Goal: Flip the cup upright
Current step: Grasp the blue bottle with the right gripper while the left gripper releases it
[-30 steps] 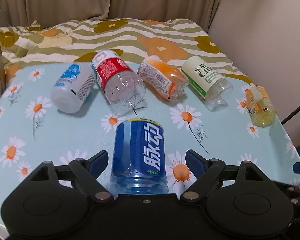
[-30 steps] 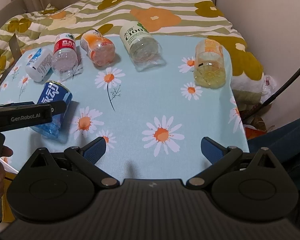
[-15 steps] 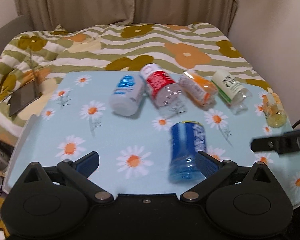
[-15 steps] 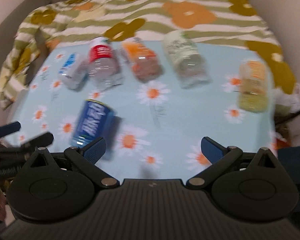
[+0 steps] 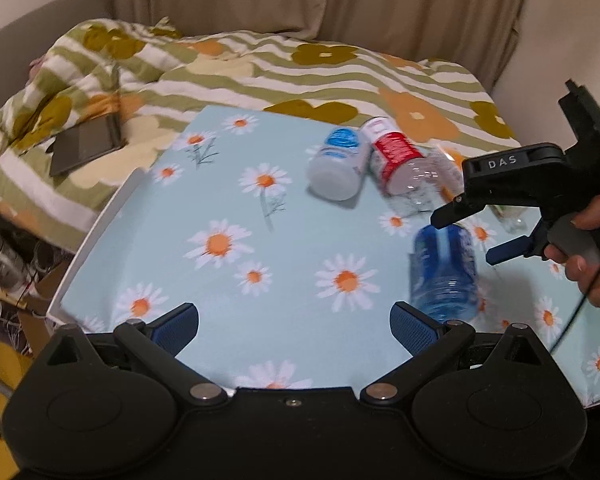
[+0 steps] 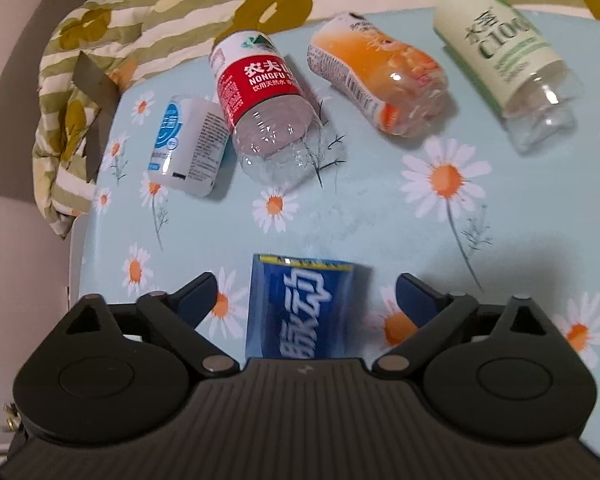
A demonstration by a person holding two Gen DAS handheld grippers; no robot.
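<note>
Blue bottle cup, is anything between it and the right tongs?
Nothing visible. The blue bottle cup lies on its side between the open fingers of the right tongs; the other bottles lie farther back.

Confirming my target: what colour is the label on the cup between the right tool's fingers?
Blue label with white lettering; right wrist view.

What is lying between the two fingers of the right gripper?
The blue cup lies on its side between the open right gripper fingers, untouched, in the right wrist view.

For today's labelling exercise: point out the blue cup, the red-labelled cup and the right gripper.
Blue cup (image 6: 304, 312), right wrist view, on its label.
Red-labelled cup (image 6: 256, 80), right wrist view, on its red band.
Right gripper (image 6: 304, 296), right wrist view, midway between fingertips.
</note>
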